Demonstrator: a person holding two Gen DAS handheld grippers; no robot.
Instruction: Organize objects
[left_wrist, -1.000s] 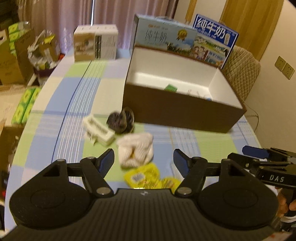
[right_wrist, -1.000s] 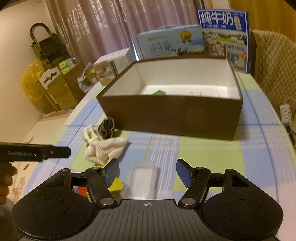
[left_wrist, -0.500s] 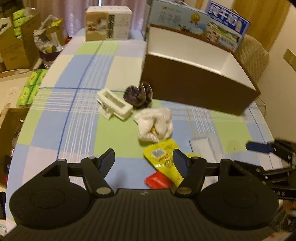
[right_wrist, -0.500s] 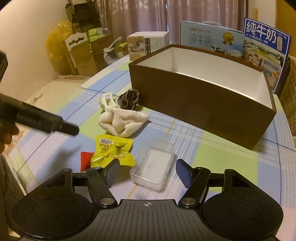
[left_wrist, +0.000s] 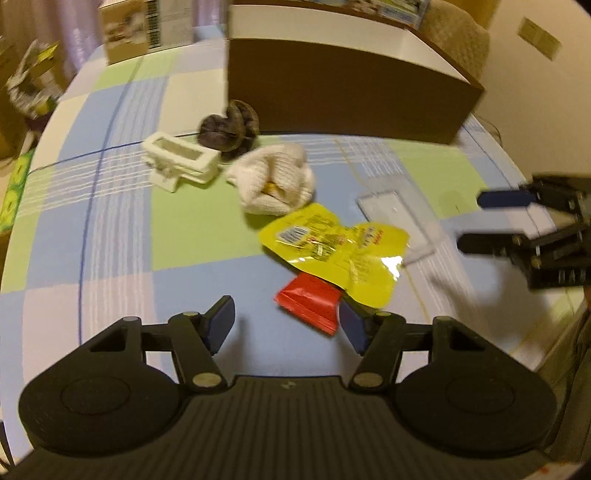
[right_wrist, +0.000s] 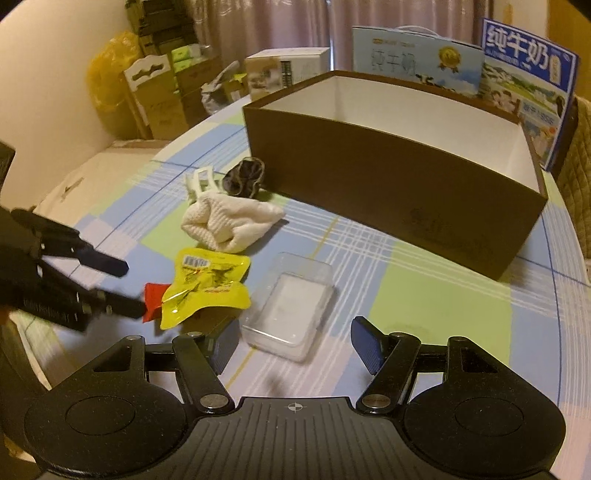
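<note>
Red packet (left_wrist: 309, 302) half under yellow pouch (left_wrist: 334, 247)

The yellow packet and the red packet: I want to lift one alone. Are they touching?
Touching. The left wrist view shows the yellow packet lying over the red packet's far corner; the right wrist view shows the same overlap.

Warm, dim indoor lighting; fisheye distortion bends the edges; motion blur softens the left wrist view; glare glints on the crinkled yellow foil packet (left_wrist: 334, 249)

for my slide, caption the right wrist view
Right tool open above a clear plastic case beside a brown box.
</note>
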